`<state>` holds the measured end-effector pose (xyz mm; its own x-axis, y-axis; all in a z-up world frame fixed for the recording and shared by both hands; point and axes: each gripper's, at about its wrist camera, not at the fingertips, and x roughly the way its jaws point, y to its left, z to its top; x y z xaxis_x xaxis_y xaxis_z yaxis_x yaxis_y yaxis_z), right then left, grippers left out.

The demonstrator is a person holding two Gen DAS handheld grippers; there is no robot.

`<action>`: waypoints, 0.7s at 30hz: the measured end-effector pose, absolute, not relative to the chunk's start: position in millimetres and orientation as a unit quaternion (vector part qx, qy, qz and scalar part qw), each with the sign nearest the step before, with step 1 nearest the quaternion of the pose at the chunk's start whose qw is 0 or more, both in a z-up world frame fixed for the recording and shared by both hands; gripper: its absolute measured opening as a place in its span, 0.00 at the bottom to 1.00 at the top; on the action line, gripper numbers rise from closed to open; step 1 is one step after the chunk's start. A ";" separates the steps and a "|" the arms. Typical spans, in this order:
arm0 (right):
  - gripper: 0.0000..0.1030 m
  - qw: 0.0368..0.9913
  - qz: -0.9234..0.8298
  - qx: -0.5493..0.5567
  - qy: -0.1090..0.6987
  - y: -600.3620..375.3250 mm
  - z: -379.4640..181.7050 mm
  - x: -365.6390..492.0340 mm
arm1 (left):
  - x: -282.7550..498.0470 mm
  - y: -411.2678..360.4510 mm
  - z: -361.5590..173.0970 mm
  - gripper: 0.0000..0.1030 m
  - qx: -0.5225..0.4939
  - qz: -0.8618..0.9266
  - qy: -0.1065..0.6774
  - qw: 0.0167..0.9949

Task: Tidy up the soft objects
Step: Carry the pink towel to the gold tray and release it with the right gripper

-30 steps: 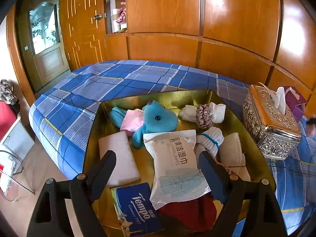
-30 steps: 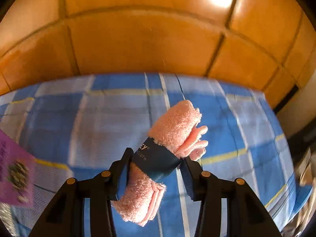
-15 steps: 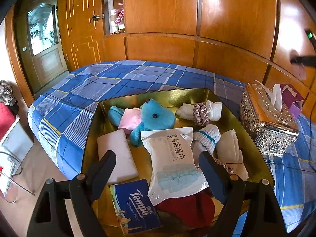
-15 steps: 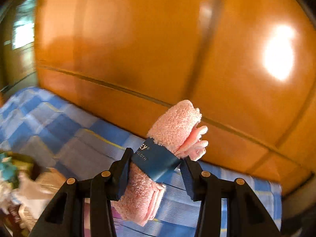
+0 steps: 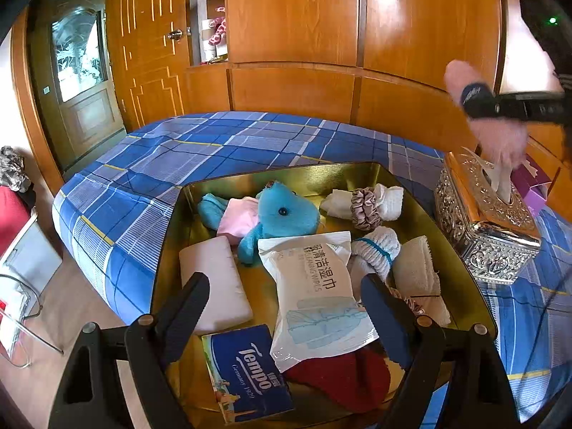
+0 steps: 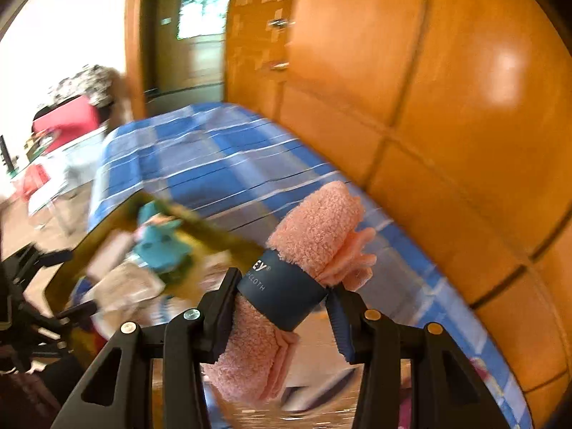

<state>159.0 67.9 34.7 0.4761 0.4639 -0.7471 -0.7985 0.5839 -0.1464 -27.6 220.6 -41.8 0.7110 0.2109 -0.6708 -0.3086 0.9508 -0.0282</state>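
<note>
Rolled pink washcloth (image 6: 304, 286) clamped at its blue band in right gripper (image 6: 282, 307), long axis slanting across the jaws, above silver tissue box (image 5: 482, 228), gold tray (image 5: 357, 171) lying left and nearer; left gripper (image 5: 282, 307) wide, empty, over tray's near end.

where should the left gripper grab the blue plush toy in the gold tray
Grip the blue plush toy across its rounded head, coming from above. The head sits highest and clear, while its body is tucked under the pink cloth and the wipes pack overlaps its lower edge.
</note>
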 end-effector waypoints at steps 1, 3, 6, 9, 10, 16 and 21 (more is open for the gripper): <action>0.45 0.815 0.393 -0.245 0.347 70.8 29.8 154.5 | -27.4 221.1 -41.8 0.85 -0.070 0.141 0.353 0.922; 0.45 0.793 0.418 -0.239 0.373 77.2 17.5 144.2 | -27.3 222.2 -42.0 0.85 -0.071 0.142 0.353 0.922; 0.45 0.757 0.449 -0.238 0.412 83.0 2.0 122.6 | -28.0 223.6 -42.0 0.85 -0.072 0.143 0.352 0.922; 0.45 0.724 0.470 -0.237 0.446 89.1 -17.9 105.8 | -27.8 223.9 -42.9 0.85 -0.072 0.143 0.353 0.922; 0.45 0.717 0.473 -0.237 0.453 90.2 -24.0 100.3 | -27.8 223.9 -43.0 0.85 -0.072 0.144 0.353 0.922; 0.45 0.733 0.446 -0.219 0.465 101.2 -51.0 95.7 | -28.3 224.9 -41.3 0.86 -0.071 0.152 0.349 0.922; 0.45 0.761 0.412 -0.224 0.448 128.5 -72.4 100.2 | -33.1 228.7 -36.5 0.89 -0.071 0.161 0.341 0.923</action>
<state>100.2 128.5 -72.4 0.2584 0.4259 -0.8671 -0.8282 0.5598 0.0281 -33.1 228.7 -36.5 0.7153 0.2501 -0.6526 -0.3464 0.9379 -0.0203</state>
